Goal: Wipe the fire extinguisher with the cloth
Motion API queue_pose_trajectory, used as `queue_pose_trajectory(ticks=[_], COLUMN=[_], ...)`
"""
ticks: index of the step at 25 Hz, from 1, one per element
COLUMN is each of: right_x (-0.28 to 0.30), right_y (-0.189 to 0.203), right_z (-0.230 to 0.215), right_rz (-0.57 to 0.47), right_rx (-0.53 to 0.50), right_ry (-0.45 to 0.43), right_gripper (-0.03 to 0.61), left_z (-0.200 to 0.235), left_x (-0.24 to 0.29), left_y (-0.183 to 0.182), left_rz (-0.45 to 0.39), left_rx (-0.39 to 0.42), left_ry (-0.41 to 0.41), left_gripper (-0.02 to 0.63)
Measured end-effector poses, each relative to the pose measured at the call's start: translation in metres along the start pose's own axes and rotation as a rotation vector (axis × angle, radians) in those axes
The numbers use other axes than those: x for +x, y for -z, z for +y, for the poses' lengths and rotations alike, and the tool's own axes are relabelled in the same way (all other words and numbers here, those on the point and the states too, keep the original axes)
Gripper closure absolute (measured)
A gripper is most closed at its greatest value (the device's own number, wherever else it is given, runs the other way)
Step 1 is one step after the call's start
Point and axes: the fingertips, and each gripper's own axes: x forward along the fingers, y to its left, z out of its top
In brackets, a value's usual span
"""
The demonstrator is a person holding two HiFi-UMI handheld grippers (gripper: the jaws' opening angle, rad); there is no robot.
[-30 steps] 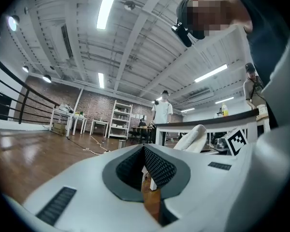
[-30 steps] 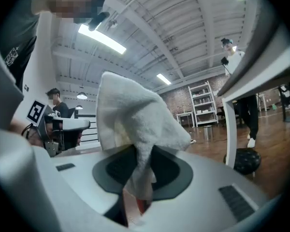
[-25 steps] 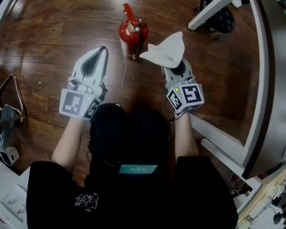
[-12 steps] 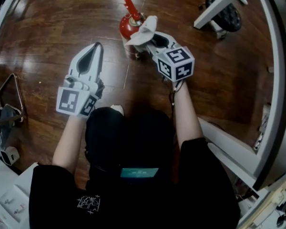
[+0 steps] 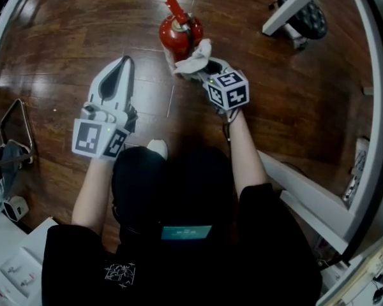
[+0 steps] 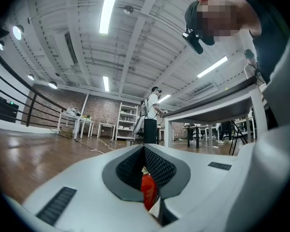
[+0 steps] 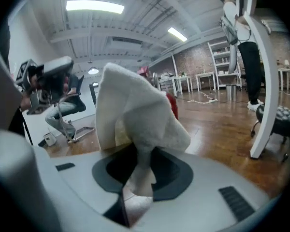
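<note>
A red fire extinguisher (image 5: 176, 36) with a red lever stands upright on the wood floor at the top middle of the head view. My right gripper (image 5: 201, 65) is shut on a white cloth (image 5: 193, 58), and the cloth lies against the extinguisher's right side. In the right gripper view the cloth (image 7: 135, 115) fills the middle and a sliver of the extinguisher (image 7: 172, 105) shows behind it. My left gripper (image 5: 122, 62) is shut and empty, to the left of the extinguisher and apart from it. The left gripper view shows the extinguisher (image 6: 148, 190) through the gap of the jaws.
A white table leg and frame (image 5: 293, 5) stands at the upper right beside a black chair base (image 5: 303, 19). A curved white rail (image 5: 370, 107) runs down the right side. A metal stand (image 5: 13, 129) is at the left edge. My knees are just below the grippers.
My right gripper carried the cloth forward and left from open floor onto the extinguisher's side, then slid it a little lower. The left gripper has hardly moved.
</note>
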Motion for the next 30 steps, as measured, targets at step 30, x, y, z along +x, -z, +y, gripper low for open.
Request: queue_pose_trajectory(ticks=[30], right_x=[0.026], right_y=[0.005], right_z=[-0.061], right_rz=[0.095], right_rx=[-0.468], right_ry=[0.177], right_gripper=[0.479], left_z=[-0.002], left_x=[-0.005], left_y=[0.014], left_rz=[0.018], left_rx=[-0.012], left_ry=[0.013], left_gripper=[0.611])
